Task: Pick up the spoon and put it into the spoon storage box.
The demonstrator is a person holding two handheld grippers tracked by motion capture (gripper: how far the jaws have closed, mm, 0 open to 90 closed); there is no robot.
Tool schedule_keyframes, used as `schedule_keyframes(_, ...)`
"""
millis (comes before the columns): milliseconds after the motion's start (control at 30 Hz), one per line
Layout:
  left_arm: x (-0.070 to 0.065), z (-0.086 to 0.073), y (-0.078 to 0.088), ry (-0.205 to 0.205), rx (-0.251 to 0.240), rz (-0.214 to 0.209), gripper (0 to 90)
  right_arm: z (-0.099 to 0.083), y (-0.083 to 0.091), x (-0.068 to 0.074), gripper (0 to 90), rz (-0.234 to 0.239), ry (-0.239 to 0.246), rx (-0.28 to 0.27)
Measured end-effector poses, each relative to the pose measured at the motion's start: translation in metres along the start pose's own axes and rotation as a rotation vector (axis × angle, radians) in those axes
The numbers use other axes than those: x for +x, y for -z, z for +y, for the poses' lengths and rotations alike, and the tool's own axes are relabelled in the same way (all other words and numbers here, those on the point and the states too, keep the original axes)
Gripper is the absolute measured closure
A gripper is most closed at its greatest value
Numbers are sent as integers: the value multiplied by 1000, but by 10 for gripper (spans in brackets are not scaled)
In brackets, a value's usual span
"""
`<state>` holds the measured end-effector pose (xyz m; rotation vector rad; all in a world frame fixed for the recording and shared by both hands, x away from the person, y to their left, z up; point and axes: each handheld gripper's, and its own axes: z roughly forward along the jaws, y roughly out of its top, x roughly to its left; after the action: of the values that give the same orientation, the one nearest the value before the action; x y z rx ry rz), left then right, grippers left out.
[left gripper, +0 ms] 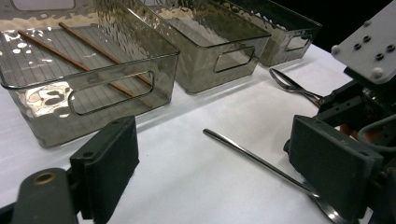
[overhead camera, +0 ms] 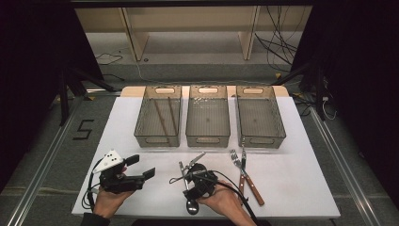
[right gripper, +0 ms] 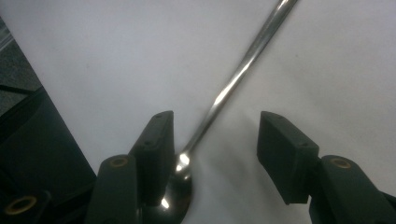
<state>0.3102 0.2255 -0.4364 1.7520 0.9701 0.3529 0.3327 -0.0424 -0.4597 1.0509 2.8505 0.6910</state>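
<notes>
Right tool released, jaws straddling a spoon lying near the table's front edge, left tool released, hovering beside it

Shiny steel spoon lies flat on white table.

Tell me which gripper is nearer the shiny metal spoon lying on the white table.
Right. The right gripper straddles the shiny metal spoon, jaws open around its neck just above the bowl. The left gripper hovers apart, off to the spoon's left, open and empty.
</notes>
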Motion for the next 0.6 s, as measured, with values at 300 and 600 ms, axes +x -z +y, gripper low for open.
schedule_keyframes(300, 2, -2, 3, 3, -22, -1, 155, 8, -8, 7, 524, -18, 20, 38)
schedule_keyframes(600, 0, -3, 0, -14, -2, -3, 155, 10, -11, 8, 593, -45, 40, 66)
